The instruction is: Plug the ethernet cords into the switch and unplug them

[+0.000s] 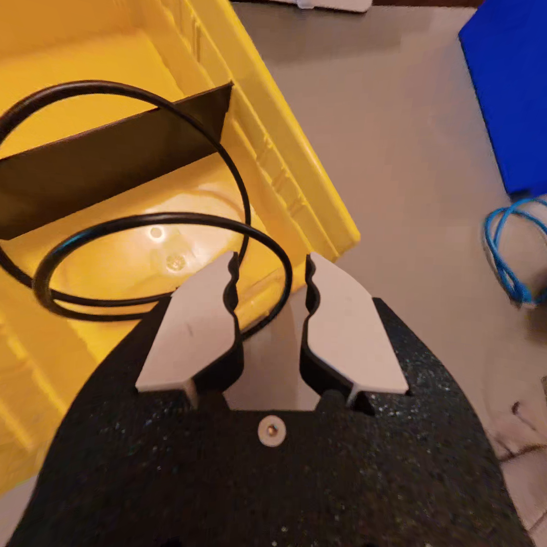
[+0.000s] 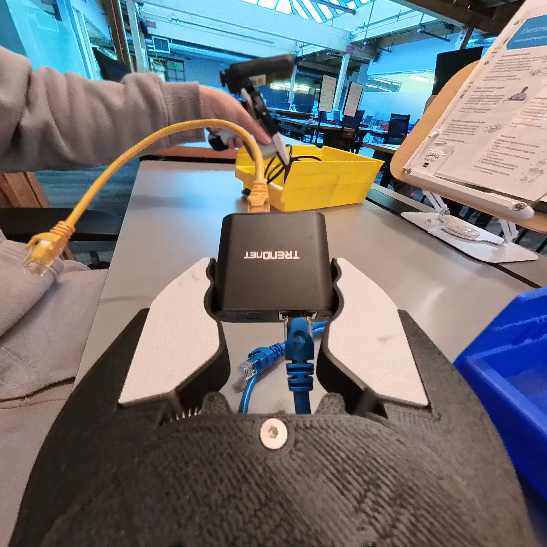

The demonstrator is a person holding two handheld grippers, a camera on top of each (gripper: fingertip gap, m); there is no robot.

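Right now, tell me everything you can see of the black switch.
The black switch is a small, smooth, matte box with rounded edges and white lettering on top. It lies flat on the grey table, clamped at its sides by the right gripper. A blue cord is plugged into its near face, a yellow cord at its far end.

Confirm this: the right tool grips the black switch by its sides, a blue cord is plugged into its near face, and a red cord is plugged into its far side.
One detail is wrong: the cord on the far side is yellow, not red, as the right wrist view shows. The rest holds: the right tool grips the black switch by its sides, and a blue cord is plugged into its near face.
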